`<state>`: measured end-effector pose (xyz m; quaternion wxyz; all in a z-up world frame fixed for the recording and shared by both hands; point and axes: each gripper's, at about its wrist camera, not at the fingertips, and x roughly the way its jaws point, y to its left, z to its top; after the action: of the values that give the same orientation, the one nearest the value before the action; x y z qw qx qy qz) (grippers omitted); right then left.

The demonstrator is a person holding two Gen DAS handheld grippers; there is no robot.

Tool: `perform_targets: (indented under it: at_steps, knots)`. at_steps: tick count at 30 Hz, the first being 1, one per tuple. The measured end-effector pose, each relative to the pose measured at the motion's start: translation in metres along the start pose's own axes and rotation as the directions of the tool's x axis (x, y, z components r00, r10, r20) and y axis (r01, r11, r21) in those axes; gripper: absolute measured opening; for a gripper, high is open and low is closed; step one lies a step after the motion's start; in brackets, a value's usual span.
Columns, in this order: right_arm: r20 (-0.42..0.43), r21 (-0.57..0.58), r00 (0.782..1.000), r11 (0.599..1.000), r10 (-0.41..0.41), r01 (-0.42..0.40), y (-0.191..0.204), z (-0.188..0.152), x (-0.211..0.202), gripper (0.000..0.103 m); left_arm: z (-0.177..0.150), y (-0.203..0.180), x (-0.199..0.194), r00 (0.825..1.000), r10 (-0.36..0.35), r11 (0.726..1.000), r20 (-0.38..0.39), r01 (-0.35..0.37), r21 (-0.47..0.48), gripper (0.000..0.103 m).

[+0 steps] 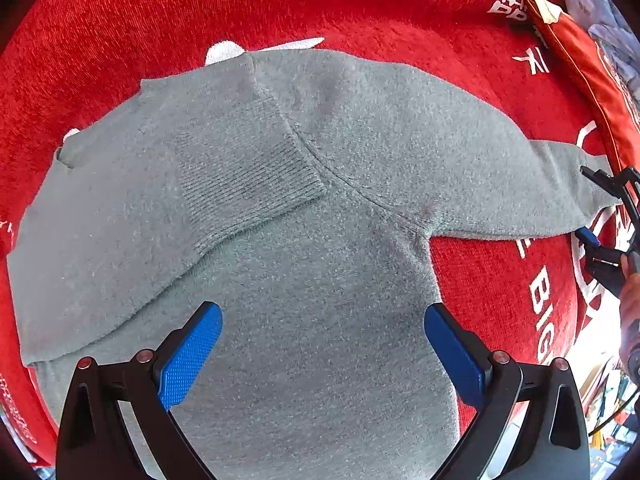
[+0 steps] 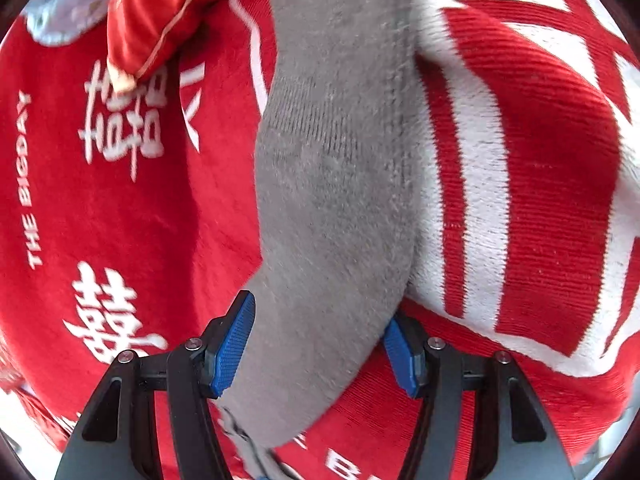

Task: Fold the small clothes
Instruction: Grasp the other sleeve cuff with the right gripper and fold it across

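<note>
Crowding grey sweater [image 1: 320,208]: red cushion [image 1: 576,60]

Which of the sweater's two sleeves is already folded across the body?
The ribbed-cuff sleeve lying over the grey sweater's chest; the other sleeve stretches out sideways, between the right gripper's pads.

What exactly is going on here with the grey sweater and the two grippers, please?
A person is folding a small grey sweater spread on a red blanket. One sleeve already lies folded across the body. The right gripper has the other sleeve's cuff between its blue pads, though a firm clamp isn't clear. The left gripper is open above the sweater's body.
</note>
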<state>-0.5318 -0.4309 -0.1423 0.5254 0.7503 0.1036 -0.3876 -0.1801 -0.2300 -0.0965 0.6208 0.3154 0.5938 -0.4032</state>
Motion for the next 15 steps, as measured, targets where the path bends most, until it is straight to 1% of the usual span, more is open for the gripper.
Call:
perform_targets:
  at_steps: [2,3,4,5,6,9,12,13,15]
  knots:
    - [0.006,0.034,1.0,0.999,0.025,-0.025,-0.003,0.0,0.001,0.065,-0.002,0.008,0.002,1.0,0.001,1.0,0.001,-0.001,-0.001,0.102]
    - [0.007,0.049,0.999,0.998,0.041,-0.041,-0.004,-0.001,0.002,0.055,-0.003,0.013,0.0,1.0,0.0,1.0,0.003,0.0,-0.004,0.102]
    - [0.004,0.06,0.998,0.996,0.06,-0.06,-0.004,-0.001,0.004,0.034,-0.006,0.016,-0.002,1.0,0.001,1.0,0.006,-0.001,-0.007,0.102]
    - [0.004,0.066,0.997,0.995,0.074,-0.075,-0.004,-0.001,0.006,0.022,-0.01,0.02,-0.004,1.0,0.002,1.0,0.01,-0.001,-0.01,0.102]
    - [0.011,0.07,0.995,0.992,0.1,-0.1,-0.003,-0.003,0.007,0.006,-0.011,0.024,-0.004,1.0,0.002,1.0,0.014,-0.002,-0.011,0.102]
    - [0.031,0.062,0.99,0.988,0.141,-0.142,0.004,-0.007,0.006,0.006,-0.017,0.034,-0.008,1.0,0.006,1.0,0.013,-0.006,-0.015,0.102]
    - [0.024,0.032,0.982,0.982,0.186,-0.187,0.022,-0.014,0.003,0.006,-0.02,0.043,-0.017,1.0,0.002,1.0,0.025,-0.001,-0.02,0.102]
    - [0.016,0.011,0.98,0.98,0.198,-0.198,0.03,-0.017,0.002,0.006,-0.021,0.047,-0.021,0.999,0.004,1.0,0.035,-0.004,-0.02,0.102]
    - [-0.012,-0.067,0.976,0.973,0.219,-0.22,0.055,-0.024,0.001,0.006,-0.022,0.054,-0.026,0.999,0.009,1.0,0.05,-0.007,-0.028,0.102]
